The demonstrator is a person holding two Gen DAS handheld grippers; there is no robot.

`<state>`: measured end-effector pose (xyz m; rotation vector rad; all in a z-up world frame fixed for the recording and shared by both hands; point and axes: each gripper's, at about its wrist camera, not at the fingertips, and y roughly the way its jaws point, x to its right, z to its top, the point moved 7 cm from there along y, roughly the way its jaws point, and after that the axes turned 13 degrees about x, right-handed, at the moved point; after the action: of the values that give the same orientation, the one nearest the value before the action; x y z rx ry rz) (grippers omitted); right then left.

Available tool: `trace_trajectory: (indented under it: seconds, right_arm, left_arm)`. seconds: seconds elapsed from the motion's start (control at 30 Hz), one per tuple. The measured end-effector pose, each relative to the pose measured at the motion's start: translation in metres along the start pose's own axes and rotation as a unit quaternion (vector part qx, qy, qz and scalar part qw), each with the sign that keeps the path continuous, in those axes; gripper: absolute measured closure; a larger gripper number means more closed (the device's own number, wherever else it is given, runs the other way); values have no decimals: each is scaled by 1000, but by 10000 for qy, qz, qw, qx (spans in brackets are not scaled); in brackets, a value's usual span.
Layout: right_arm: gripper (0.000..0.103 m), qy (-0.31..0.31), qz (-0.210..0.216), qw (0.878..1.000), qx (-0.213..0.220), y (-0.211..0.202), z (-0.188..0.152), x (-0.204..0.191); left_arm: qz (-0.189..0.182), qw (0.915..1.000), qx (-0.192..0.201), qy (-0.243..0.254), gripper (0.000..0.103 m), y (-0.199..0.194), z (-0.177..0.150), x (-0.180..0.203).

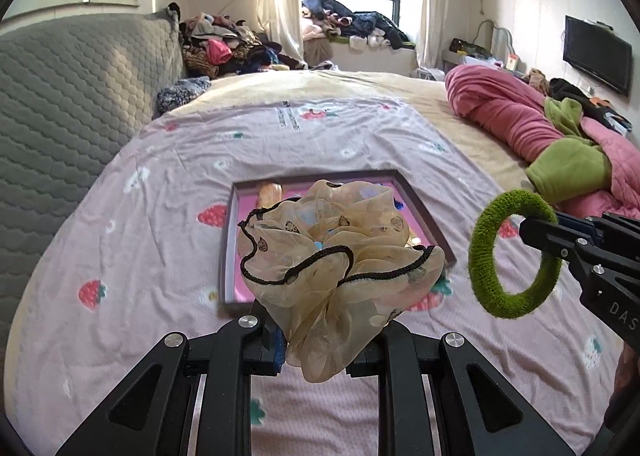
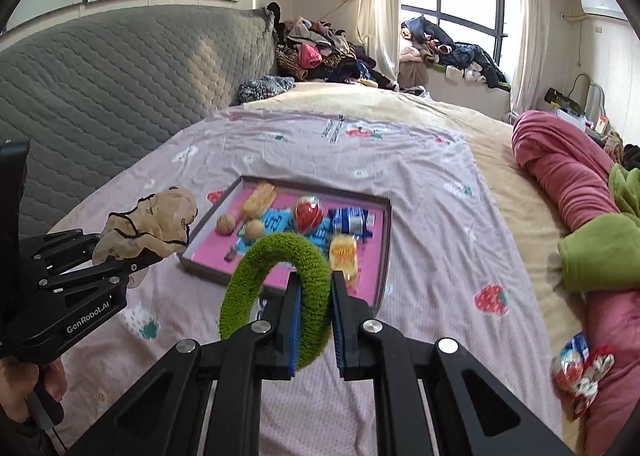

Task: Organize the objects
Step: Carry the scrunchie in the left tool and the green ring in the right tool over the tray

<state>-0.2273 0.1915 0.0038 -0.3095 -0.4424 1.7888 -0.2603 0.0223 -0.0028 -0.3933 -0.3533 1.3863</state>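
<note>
**Two hair ties lifted over the snack tray**

The left gripper [image 1: 320, 340] has its fingers clamped on one cream chiffon scrunchie [image 1: 340, 256] with black piping, which billows up ahead of the fingers and hides their tips and much of the tray beyond. The right gripper [image 2: 316, 320] has its fingers pinched shut on one fuzzy green hair tie [image 2: 276, 280], the loop arching up and to the left of them.

Just past both sets of fingers, on the strawberry-print sheet [image 2: 420, 175] of the bed, lies one shallow tray [image 2: 386, 240] with a pink floor. In it I count two walnuts [image 2: 226, 224], one long bread roll [image 2: 260, 197], one red strawberry-shaped pack [image 2: 309, 212], one blue-and-white wrapped snack [image 2: 352, 219], one yellow packet [image 2: 344, 256] and blue wrappers whose number I cannot make out. Their print is too blurred to read.

The left gripper's body reads "GenRobot.AI"; the right's shows only "DAS", cut off at the edge. A hand [image 2: 24, 388] shows below the left gripper.
</note>
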Motion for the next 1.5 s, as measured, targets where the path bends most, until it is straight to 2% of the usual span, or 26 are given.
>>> trace_trajectory:
  seconds: [0.33,0.53,0.93,1.2,1.5]
  right_arm:
    - [89,-89,27,9997,245,33,50,8]
    - [89,-38,47,9996,293,63,58,16]
    - [89,154,163,9997,56,126,27,20]
    - [89,213,270,9990,-280,158,-9,9]
    - [89,177,281,9983,-487,173,-30,3]
  left_arm:
    - [19,9999,81,-63,82,44,38,-7]
    - [-23,10000,10,-72,82,83,42,-4]
    - [111,9995,-303,42,82,144,10,-15]
    - [244,9984,-501,-62,82,163,-19,-37]
    - [400,9965,-706,-175,82,171,-53,-60]
